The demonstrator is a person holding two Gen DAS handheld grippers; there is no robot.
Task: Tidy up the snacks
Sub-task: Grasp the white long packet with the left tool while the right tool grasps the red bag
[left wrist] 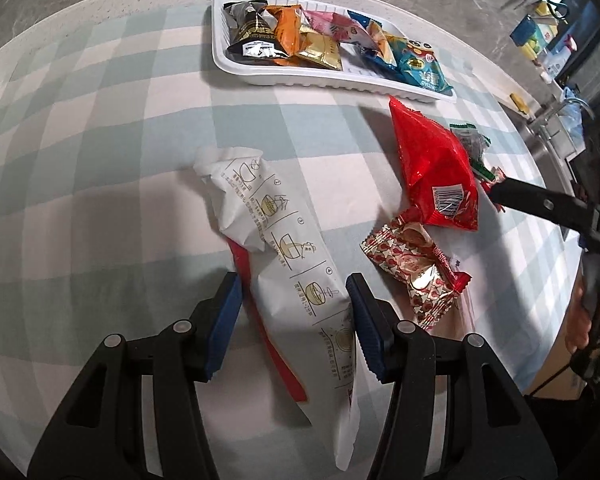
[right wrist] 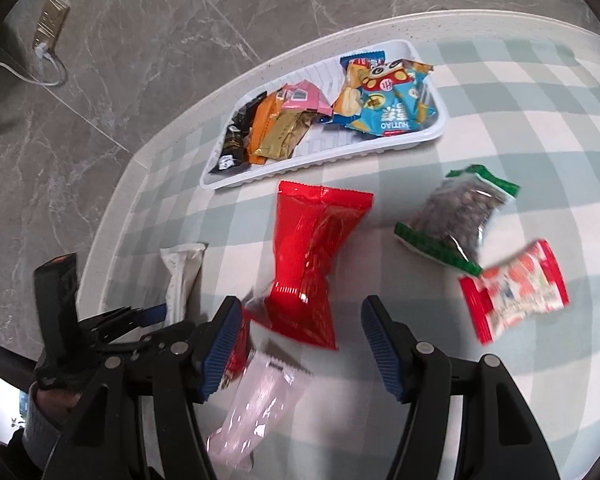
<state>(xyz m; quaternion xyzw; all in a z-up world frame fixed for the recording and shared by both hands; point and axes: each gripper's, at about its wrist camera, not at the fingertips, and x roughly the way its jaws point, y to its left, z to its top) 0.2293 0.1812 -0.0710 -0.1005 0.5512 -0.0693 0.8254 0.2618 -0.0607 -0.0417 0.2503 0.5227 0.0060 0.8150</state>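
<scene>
You are working somewhere past the midpoint, judging by the white tray near the far edge of the checked tablecloth: it is already carrying a row of packets, a black one, orange and gold ones, a pink one and a blue one with a cartoon face.

Six packets are still lying loose on the cloth, all on the near side of the tray. You are holding the left gripper over the long white packet printed with line drawings; its blue pads are standing either side of the packet with a gap on the left, so the jaws are open around it and gripping nothing. Just beside it sits a patterned red-and-gold packet.

You are bringing the right gripper down on the big red packet; its jaws are also standing apart, with the packet's lower end and a pale pink wrapper lying between them, and neither is being pinched (the pink one is blurred, so its exact lie is hard to read). Further right, a green-edged clear bag of dark seeds and a red-and-white packet are waiting near each other.
</scene>
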